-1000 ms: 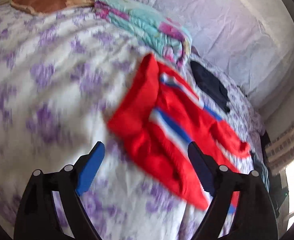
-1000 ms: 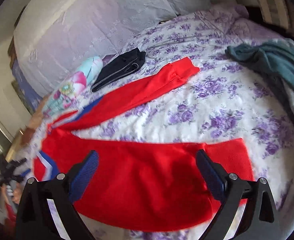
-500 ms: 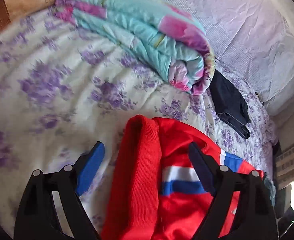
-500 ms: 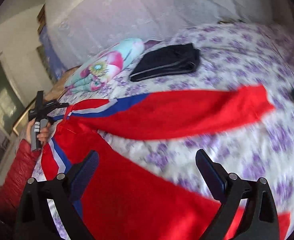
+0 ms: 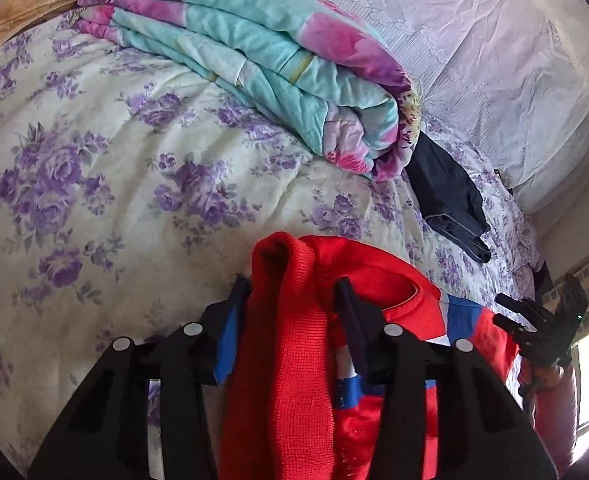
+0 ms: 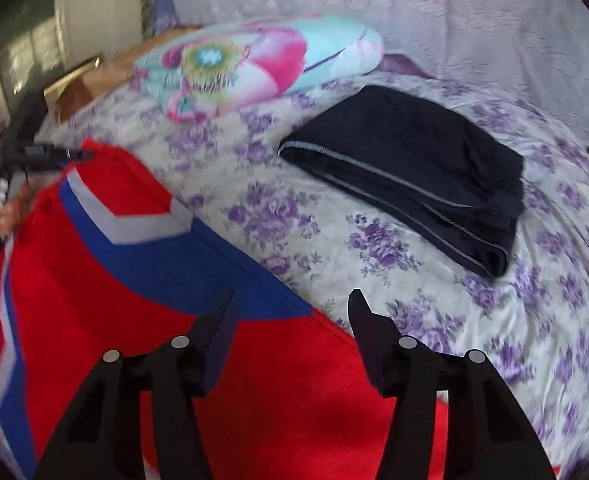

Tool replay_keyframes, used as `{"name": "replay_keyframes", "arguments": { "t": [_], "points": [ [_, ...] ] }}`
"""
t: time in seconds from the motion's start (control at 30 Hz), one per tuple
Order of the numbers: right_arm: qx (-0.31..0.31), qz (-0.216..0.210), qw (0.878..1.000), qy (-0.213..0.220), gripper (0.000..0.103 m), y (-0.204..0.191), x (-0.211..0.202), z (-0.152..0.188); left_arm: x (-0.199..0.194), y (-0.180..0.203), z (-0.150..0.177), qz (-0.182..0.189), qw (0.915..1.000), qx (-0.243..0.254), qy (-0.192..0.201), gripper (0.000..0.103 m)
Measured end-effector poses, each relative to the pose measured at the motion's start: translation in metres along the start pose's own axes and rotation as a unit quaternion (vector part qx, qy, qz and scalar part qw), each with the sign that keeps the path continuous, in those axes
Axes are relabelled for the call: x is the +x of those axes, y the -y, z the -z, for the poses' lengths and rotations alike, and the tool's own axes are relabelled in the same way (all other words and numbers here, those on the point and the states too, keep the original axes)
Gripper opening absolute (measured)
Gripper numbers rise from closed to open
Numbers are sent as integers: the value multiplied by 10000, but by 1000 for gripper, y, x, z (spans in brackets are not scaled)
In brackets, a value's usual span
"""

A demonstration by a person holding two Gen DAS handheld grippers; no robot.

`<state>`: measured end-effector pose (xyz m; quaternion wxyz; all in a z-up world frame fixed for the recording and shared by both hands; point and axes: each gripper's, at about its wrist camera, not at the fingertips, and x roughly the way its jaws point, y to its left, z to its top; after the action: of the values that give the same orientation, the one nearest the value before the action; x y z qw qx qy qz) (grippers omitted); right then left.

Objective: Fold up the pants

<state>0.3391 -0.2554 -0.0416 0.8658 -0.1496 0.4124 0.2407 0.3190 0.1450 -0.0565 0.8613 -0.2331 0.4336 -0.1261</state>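
Red pants (image 5: 290, 360) with blue and white stripes lie spread on the flowered bed. My left gripper (image 5: 292, 288) is closing, and a bunched ribbed red band fills the gap between its blue-padded fingers (image 5: 230, 320), which touch it on both sides. In the right wrist view the pants (image 6: 142, 280) stretch across the lower left. My right gripper (image 6: 292, 304) hovers over their edge by the blue stripe, its jaws closing with flat cloth under the gap and nothing pinched. Each gripper shows in the other's view: the right gripper (image 5: 542, 324) and the left gripper (image 6: 34, 156).
A folded turquoise and pink quilt (image 5: 254, 52) lies at the head of the bed (image 5: 94, 160). A folded dark garment (image 6: 414, 168) rests beyond the pants near the white-covered headboard (image 5: 494, 40). A person's hand and sleeve (image 5: 554, 396) hold the right gripper.
The left jaws have narrowed onto the red band. The right gripper has swept along the pants towards the striped end, rolled, and its jaws have narrowed.
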Motion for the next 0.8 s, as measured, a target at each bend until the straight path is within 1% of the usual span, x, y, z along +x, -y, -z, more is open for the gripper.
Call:
{"name": "replay_keyframes", "arguments": {
  "t": [0.1,0.17,0.23,0.27,0.3,0.33,0.37,0.4,0.43,0.47,0.5,0.53,0.6,0.63,0.7,0.8],
  "points": [
    [-314,-62,9992,-255,56,5,20,5,-1,0,-1,19,10000,-9,16,44],
    [-370,-242,9983,-375,59,8,30,11,1,0,-2,24,10000,-10,8,44],
    [-339,-313,9985,-282,60,10,31,16,2,0,-2,32,10000,-4,7,44],
    [-333,-287,9987,-273,56,9,31,17,2,0,-1,36,10000,-9,6,44],
    [-347,-263,9987,-267,48,6,29,18,3,-1,-1,42,10000,-21,0,44],
    [-358,-277,9986,-265,19,2,25,18,3,-1,-1,51,10000,-30,-1,44],
    [-314,-235,9988,-281,6,-3,21,18,3,0,-2,59,10000,-32,9,44],
    [-294,-139,9991,-271,5,-7,16,19,2,0,-1,63,10000,-30,33,44],
    [-347,54,9992,-207,4,-14,8,21,-1,1,0,60,9999,-9,102,41],
    [-393,150,9990,-157,4,-20,1,23,-5,3,0,33,9998,34,209,37],
    [-412,234,9988,-83,4,-26,-8,24,-12,5,2,-4,9995,77,320,23],
    [-380,294,9988,51,4,-33,-23,26,-20,8,2,45,9989,162,436,21],
    [-346,315,9984,328,4,-41,-53,30,-36,11,6,351,9974,200,592,20],
    [-347,334,9979,435,4,-46,-66,32,-42,12,8,446,9967,206,649,20],
    [-345,372,9965,667,4,-59,-97,41,-52,16,14,561,9953,224,761,20],
    [-476,479,9935,921,4,-92,-137,66,-67,22,25,759,9929,211,890,20]
  ]
}}
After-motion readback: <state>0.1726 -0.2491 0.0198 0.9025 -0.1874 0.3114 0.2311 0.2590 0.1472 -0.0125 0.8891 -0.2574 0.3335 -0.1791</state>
